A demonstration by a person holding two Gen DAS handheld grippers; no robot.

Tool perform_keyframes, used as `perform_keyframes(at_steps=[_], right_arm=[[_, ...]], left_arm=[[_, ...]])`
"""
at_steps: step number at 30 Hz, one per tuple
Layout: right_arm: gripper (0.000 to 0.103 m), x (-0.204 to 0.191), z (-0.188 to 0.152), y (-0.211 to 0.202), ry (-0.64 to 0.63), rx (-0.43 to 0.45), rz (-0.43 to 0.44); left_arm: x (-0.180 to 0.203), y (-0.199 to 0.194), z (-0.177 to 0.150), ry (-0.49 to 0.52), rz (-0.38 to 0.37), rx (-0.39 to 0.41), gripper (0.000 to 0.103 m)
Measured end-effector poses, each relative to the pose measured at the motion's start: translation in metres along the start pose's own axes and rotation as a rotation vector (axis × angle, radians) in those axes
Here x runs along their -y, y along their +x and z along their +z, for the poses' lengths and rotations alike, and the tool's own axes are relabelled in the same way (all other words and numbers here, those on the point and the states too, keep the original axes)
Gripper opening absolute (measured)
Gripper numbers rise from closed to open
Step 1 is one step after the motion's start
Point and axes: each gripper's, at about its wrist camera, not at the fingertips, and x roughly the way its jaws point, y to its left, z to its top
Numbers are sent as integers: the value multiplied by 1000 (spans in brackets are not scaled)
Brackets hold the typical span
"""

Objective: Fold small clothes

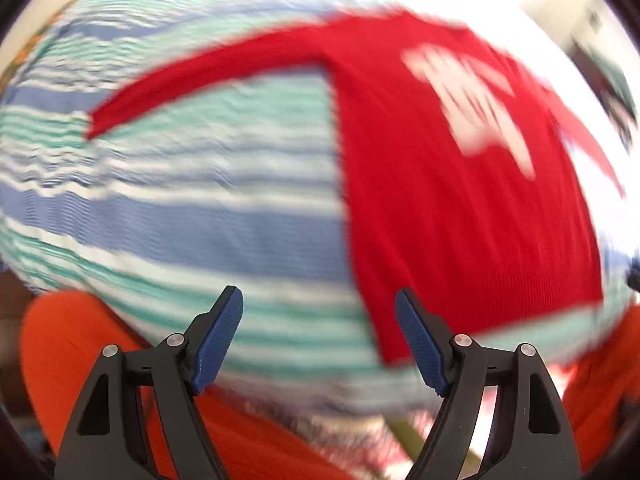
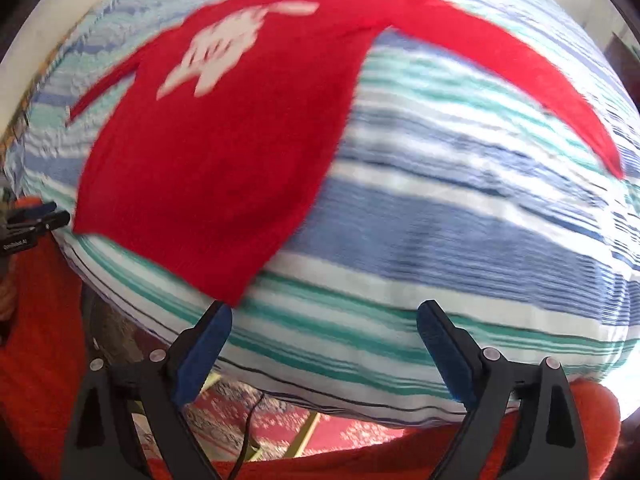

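Lying flat, one red sweater [image 1: 460, 200], striped sheet [image 1: 200, 220], two gaping grippers

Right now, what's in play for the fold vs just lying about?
In play:
red long-sleeve sweater, spread flat
left gripper, open
right gripper, open

Lying about:
striped bedsheet under it
orange cloth
patterned red rug

White print on red sweater [image 2: 224, 128] blurred; no readable text.
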Motion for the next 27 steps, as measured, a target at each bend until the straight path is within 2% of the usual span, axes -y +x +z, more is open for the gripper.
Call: perform_keyframes(at_steps=[2,4,6,8,10,12,14,17,23,24,26,27], right_arm=[[92,38,15,-24,112,97,8],[92,82,29,-47,266,207,50],[92,132,43,-59,447,310,118],[92,181,53,-54,630,368,195],[86,219,54,-38,798,397,263],[78,249,49,-16,956,408,331],[75,269,43,4,1064,423,355],[73,286,45,24,1124,452,325],[69,313,47,47,1278,534,278],[65,313,53,49,1276,537,254],[36,311,65,48,1231,500,155],[9,309,70,43,1209,478,84]], left_arm=[[-20,-5,15,-105,19,62,81],[-43,-8,25,-229,48,161,81],[-54,-6,26,-303,127,253,81],[-58,0,21,-324,193,284,81],[-58,12,14,-317,241,245,81],[-60,18,15,-308,239,207,81],[-60,13,15,-317,244,231,81],[-58,17,17,-324,267,226,82],[-48,22,14,-260,325,205,81],[-47,23,14,-253,331,200,81],[-45,26,16,-239,342,192,81],[-45,26,16,-238,344,191,81]])
